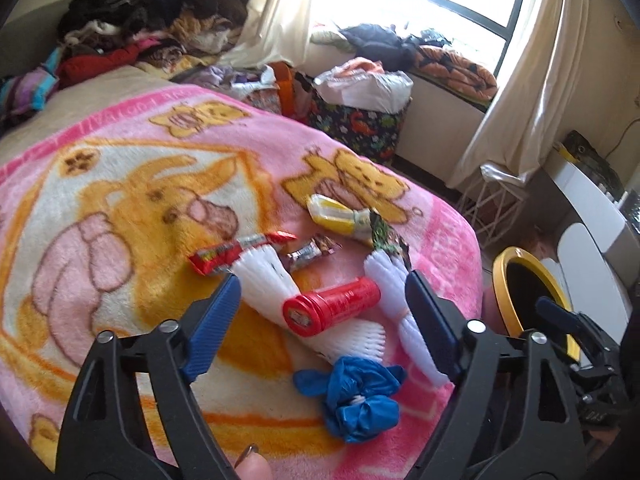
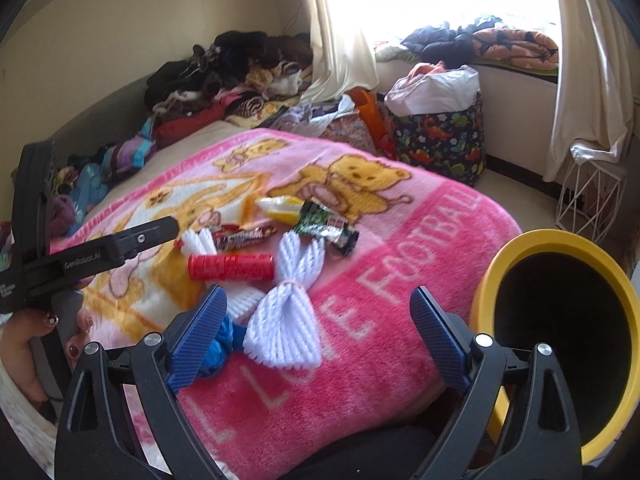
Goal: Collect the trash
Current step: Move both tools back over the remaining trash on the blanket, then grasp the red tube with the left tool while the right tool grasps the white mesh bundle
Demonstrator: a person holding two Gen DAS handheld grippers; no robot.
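Observation:
Trash lies on a pink cartoon blanket (image 1: 120,200): a red tube (image 1: 332,306), white foam nets (image 1: 260,276), a crumpled blue bag (image 1: 356,396), a red wrapper (image 1: 236,254), a yellow packet (image 1: 332,210) and a green wrapper (image 1: 386,240). My left gripper (image 1: 322,280) is open, its blue pads on either side of the red tube without touching it. In the right wrist view my right gripper (image 2: 317,293) is open just above a bow-shaped foam net (image 2: 286,328), with the blue bag (image 2: 224,340) by its left finger. A yellow-rimmed bin (image 2: 552,240) stands at the right.
Piled clothes (image 2: 240,76) cover the bed's far end. A dinosaur-print basket (image 2: 440,140) and a white wire stand (image 2: 592,196) are on the floor under the curtained window. A hand (image 2: 24,356) holds the left gripper's handle at the left edge.

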